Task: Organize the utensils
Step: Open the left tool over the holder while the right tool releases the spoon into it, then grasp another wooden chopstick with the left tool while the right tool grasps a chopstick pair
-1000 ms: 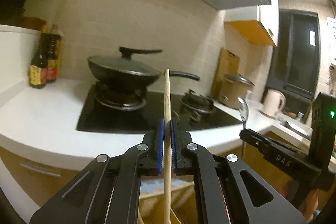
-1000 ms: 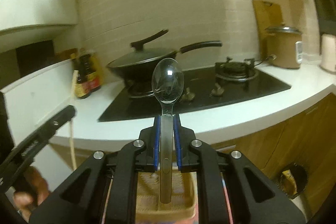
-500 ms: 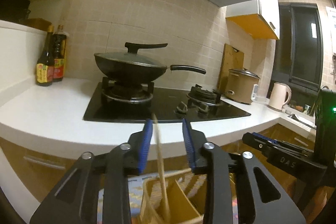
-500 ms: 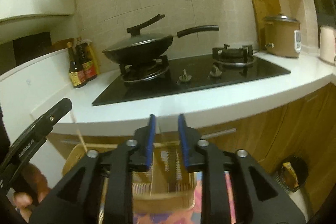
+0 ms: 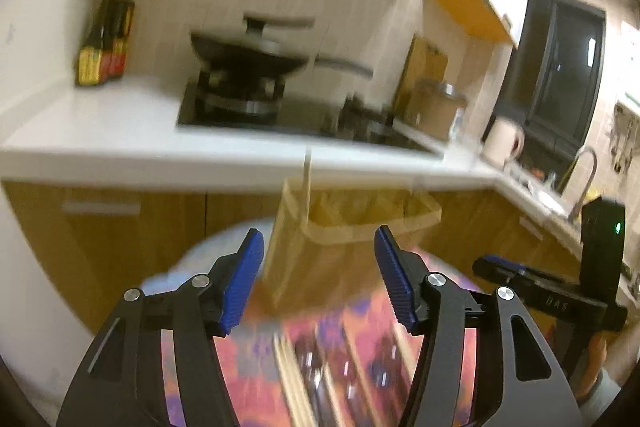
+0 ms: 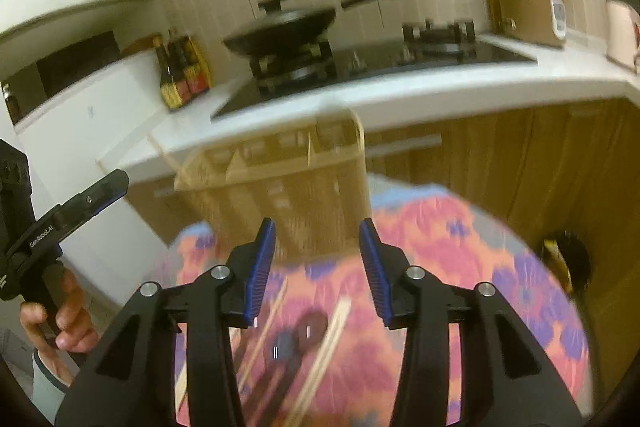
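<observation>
Wooden utensil holder with one chopstick, both hand-held grippers opening, empty, blurred cutlery apparently below.

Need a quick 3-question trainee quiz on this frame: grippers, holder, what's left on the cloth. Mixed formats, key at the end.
1. True or false: the left gripper grips a chopstick.
2. What stands upright in the wooden utensil holder? A) a chopstick B) a knife C) a ladle
3. Fill in: loose chopsticks and spoons lie on the floral ____ below the right gripper.

Key: 1 false, its jaws are opening with nothing between them; 2 A; 3 tablecloth.
</observation>
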